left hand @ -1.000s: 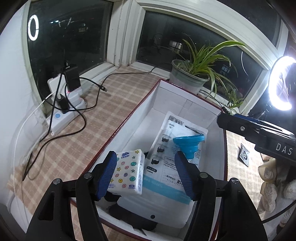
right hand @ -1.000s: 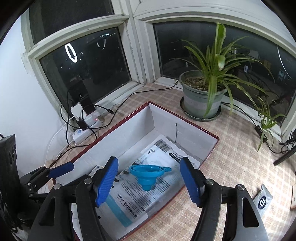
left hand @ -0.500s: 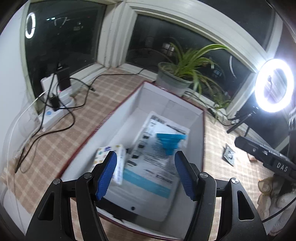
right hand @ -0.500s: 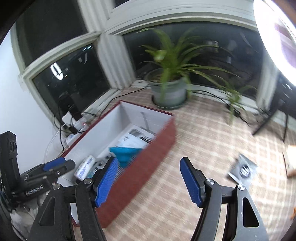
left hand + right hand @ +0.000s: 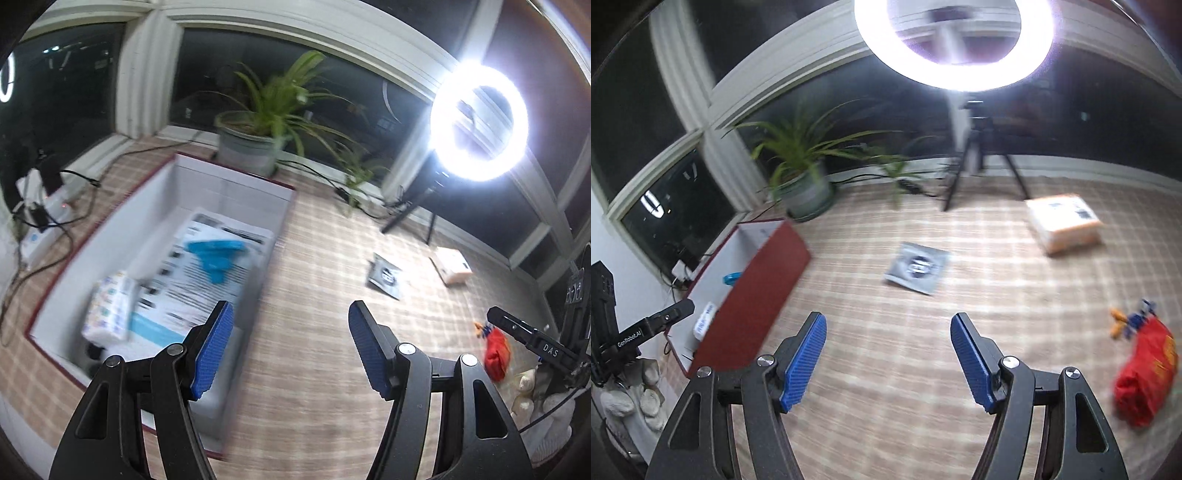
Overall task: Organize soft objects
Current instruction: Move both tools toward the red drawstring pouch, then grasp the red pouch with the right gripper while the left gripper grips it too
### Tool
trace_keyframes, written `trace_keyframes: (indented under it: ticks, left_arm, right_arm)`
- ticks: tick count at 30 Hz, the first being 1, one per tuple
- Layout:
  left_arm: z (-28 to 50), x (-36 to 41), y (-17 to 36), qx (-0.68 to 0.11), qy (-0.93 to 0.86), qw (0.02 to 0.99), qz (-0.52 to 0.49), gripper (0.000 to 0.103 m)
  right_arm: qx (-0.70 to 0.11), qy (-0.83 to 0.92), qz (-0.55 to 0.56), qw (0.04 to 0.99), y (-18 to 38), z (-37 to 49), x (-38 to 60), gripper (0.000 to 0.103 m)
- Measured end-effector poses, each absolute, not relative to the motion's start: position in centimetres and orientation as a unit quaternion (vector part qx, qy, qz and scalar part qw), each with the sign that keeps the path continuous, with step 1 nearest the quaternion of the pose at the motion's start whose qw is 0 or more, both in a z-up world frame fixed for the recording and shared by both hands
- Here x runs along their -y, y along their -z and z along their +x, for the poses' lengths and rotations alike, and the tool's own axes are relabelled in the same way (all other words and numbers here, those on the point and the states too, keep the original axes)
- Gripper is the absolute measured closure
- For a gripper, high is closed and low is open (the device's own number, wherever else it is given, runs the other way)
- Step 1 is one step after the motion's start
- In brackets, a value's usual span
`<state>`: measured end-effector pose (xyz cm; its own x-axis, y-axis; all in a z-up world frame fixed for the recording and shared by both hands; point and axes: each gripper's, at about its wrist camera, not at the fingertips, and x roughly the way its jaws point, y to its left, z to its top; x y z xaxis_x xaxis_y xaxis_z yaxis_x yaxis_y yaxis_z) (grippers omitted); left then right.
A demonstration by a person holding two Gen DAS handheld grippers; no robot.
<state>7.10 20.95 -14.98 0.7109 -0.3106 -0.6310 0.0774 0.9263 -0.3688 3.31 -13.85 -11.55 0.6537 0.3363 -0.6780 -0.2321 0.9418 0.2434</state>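
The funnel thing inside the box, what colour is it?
The funnel is bright blue, lying on a white printed bag; the left wrist view shows it best.

Box contents (image 5: 207,273): smeared by motion left of the left gripper; print on the white bag unreadable.
Tissue pack (image 5: 110,310): pattern blurred.
Red bag (image 5: 1145,373): right of the right gripper, lettering too smeared to read.
Small orange and blue bits (image 5: 1130,321): too blurred to identify.
Ring light (image 5: 955,40): top cut off by the frame edge.
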Motion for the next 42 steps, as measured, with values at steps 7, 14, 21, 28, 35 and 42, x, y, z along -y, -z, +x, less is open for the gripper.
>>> trace_keyframes:
  ticks: [7, 14, 21, 28, 35, 42]
  left_arm:
    - [5.9, -13.4, 14.4, -0.368, 0.131, 0.908, -0.152, 0.039]
    - [4.7, -4.5, 15.2, -0.384, 0.164, 0.897, -0.147, 0.039]
    - [3.9, 5.9, 16.8, -0.413, 0.221, 0.873, -0.131, 0.038]
    - [2.8, 14.3, 18.5, -0.441, 0.283, 0.844, -0.113, 0.038]
    - [2.5, 20.4, 19.9, -0.464, 0.324, 0.819, -0.095, 0.038]
    - [3.0, 23.1, 21.0, -0.482, 0.338, 0.804, -0.087, 0.039]
  right_arm:
    - [-0.389, -0.136, 0.087, 0.907, 11.7, 1.9, 23.2, 0.037]
    - [-0.406, -0.12, 0.104, 0.9, 12.7, 1.8, 34.0, 0.037]
    - [-0.441, -0.129, 0.13, 0.878, 14.7, 4.2, 43.1, 0.037]
    - [-0.488, -0.176, 0.161, 0.84, 17.9, 7.6, 47.2, 0.037]
    - [-0.521, -0.206, 0.204, 0.803, 20.6, 10.4, 49.1, 0.037]
    - [-0.554, -0.238, 0.215, 0.768, 22.6, 11.3, 48.8, 0.037]
